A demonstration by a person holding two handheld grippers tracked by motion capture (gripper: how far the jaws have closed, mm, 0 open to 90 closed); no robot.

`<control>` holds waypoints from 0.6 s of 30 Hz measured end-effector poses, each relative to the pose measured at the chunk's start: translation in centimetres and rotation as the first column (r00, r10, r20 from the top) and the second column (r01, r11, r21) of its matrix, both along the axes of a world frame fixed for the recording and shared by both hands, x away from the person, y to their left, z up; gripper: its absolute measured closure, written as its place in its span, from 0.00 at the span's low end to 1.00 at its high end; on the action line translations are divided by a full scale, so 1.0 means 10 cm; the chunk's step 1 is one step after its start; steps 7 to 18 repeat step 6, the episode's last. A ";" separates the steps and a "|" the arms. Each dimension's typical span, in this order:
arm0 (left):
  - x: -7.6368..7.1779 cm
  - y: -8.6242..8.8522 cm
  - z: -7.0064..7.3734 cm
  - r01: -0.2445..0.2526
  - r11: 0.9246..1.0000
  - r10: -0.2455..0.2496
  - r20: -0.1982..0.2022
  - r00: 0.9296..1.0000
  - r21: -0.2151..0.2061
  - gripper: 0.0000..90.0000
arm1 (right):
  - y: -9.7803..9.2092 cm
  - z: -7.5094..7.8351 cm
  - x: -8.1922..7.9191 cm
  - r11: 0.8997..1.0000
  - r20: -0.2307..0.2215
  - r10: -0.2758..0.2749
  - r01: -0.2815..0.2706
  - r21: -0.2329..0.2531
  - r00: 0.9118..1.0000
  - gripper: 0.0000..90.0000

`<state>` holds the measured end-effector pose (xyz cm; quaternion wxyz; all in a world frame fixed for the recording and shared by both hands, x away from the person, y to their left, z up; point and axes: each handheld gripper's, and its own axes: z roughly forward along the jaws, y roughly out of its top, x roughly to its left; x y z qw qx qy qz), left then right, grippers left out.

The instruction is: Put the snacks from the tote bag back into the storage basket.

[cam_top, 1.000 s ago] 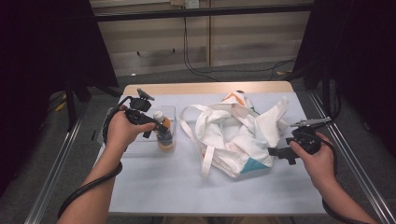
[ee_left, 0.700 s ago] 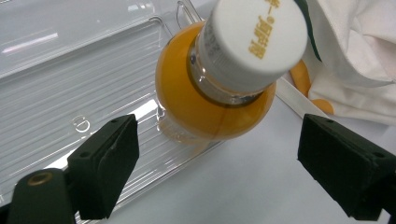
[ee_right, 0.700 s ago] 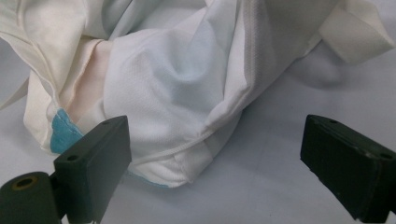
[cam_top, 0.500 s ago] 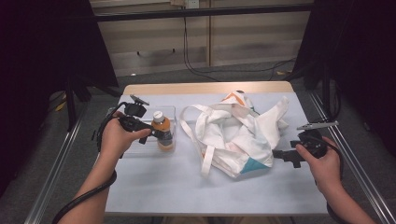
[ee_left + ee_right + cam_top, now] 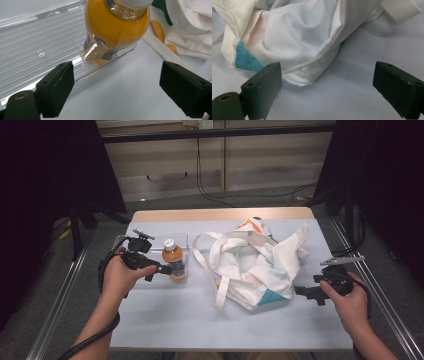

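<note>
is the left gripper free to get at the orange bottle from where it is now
Probably yes: the left gripper is open right beside the bottle, which stands on the clear tray, with nothing between its jaws and the bottle.

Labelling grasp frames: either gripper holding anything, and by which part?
Nothing held. Left gripper open short of the bottle; right gripper open by the bag.

A: so where's everything on the table [image 5: 165,320]?
B: tray [image 5: 131,245] sits on the left, bottle [image 5: 173,261] standing at its right end. bag [image 5: 255,265] is heaped in the middle, straps trailing toward the bottle.
A: and the grippers?
B: left gripper [image 5: 159,269] just left of the bottle, right gripper [image 5: 302,292] by the bag's near right corner.
</note>
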<state>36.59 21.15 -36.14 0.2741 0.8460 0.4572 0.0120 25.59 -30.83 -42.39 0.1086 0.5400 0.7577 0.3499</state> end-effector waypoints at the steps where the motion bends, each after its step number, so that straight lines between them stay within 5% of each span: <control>1: -0.01 0.01 0.00 0.007 1.000 -0.008 0.003 1.000 0.011 0.14 | 0.00 0.00 -0.01 1.000 0.001 0.001 -0.001 -0.001 1.000 0.10; 18: -0.09 0.01 -0.03 0.008 1.000 -0.008 0.020 1.000 -0.001 0.13 | 0.00 -0.01 -0.02 1.000 0.010 0.005 -0.005 -0.012 1.000 0.10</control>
